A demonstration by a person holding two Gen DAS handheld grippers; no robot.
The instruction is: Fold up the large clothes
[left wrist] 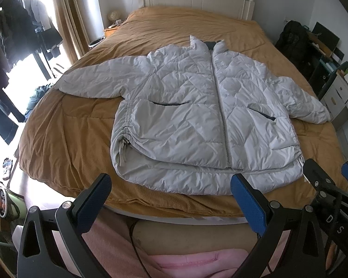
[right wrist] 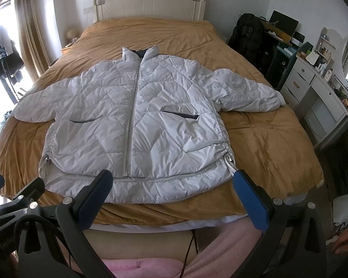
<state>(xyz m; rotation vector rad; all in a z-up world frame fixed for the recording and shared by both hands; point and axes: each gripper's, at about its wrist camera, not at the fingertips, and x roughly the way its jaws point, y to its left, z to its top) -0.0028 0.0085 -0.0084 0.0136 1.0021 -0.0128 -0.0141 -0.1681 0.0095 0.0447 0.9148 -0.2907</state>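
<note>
While the white quilted jacket [left wrist: 197,115] lies face up and zipped across the middle of the frame on the mustard bedspread [left wrist: 65,134], both sleeves spread sideways and collar toward the cream headboard [right wrist: 148,2], neither tool touches it. At lower centre the left gripper [left wrist: 171,199] stands wide open above the hem; the right gripper [right wrist: 171,197] likewise gapes, holding nothing. A dark bundle, perhaps a coat [right wrist: 248,34], sits at upper right beside the white dresser [right wrist: 313,88].

Jacket's [right wrist: 136,115] back hidden against the bed [right wrist: 255,127], dresser [right wrist: 313,88] bottles too small to identify, window [left wrist: 2,46] perhaps overexposed, right tool [left wrist: 331,180] cut by edge
</note>
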